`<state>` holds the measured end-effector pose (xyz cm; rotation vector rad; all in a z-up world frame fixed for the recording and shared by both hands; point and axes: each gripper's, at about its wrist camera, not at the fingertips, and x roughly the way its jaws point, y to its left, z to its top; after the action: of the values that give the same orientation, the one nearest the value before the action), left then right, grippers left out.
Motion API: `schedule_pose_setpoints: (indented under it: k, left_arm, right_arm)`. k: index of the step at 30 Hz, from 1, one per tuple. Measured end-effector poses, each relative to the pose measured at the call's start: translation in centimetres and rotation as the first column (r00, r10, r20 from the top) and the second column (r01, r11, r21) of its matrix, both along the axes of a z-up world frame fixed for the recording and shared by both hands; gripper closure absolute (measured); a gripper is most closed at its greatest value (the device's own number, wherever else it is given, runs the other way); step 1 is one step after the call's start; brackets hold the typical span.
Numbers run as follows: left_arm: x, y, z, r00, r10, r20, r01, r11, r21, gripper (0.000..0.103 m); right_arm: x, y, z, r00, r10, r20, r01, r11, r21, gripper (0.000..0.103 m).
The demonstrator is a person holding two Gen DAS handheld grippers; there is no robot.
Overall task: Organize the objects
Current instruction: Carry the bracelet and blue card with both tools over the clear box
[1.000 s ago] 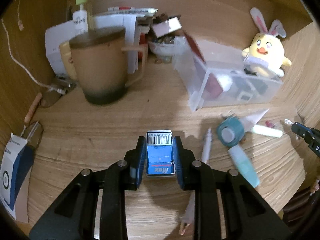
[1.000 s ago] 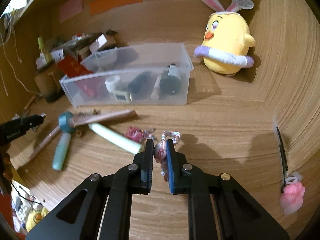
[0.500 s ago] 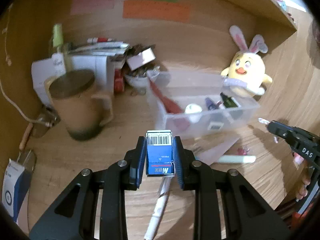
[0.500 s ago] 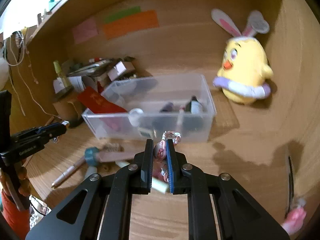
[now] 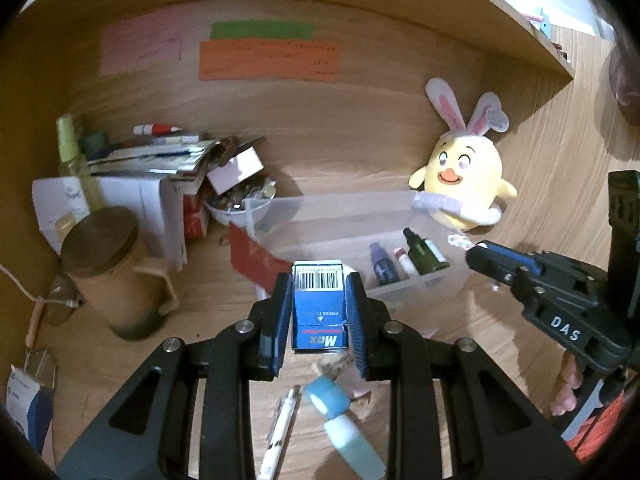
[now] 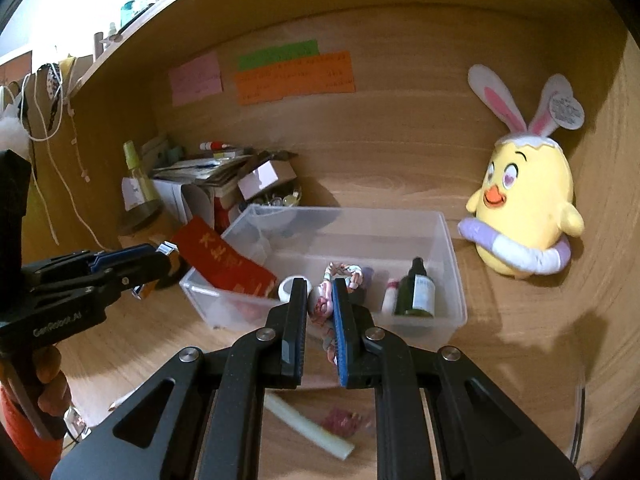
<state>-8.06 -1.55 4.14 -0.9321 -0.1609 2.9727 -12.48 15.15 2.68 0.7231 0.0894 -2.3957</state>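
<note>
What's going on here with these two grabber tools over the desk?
A person is tidying a cluttered wooden desk with two handheld tools. The left claw grips a small blue staple box, and the right claw pinches a pink braided trinket. Both hang near the clear plastic bin, which already holds small bottles and a red envelope.

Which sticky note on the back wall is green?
The green note is the thin strip at the top, directly above the wide orange note. The pink note sits apart, to their left.
</note>
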Motion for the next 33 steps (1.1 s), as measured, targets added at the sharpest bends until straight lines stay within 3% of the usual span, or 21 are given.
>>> schedule_pose_setpoints:
  k: [16, 33]
  left_arm:
    - [-5.6, 0.8, 0.8, 0.998, -0.044, 0.041, 0.043, 0.998, 0.041, 0.076]
    - [-11.6, 1.8, -4.6, 0.976, -0.065, 0.208, 0.056, 0.997, 0.049, 0.076]
  right_arm:
    - [-5.9, -1.0, 2.0, 0.999, -0.019, -0.035, 0.019, 1.0, 0.013, 0.092]
    - [-11.5, -3.4, -5.1, 0.989, -0.04, 0.142, 0.015, 0.985, 0.173, 0.092]
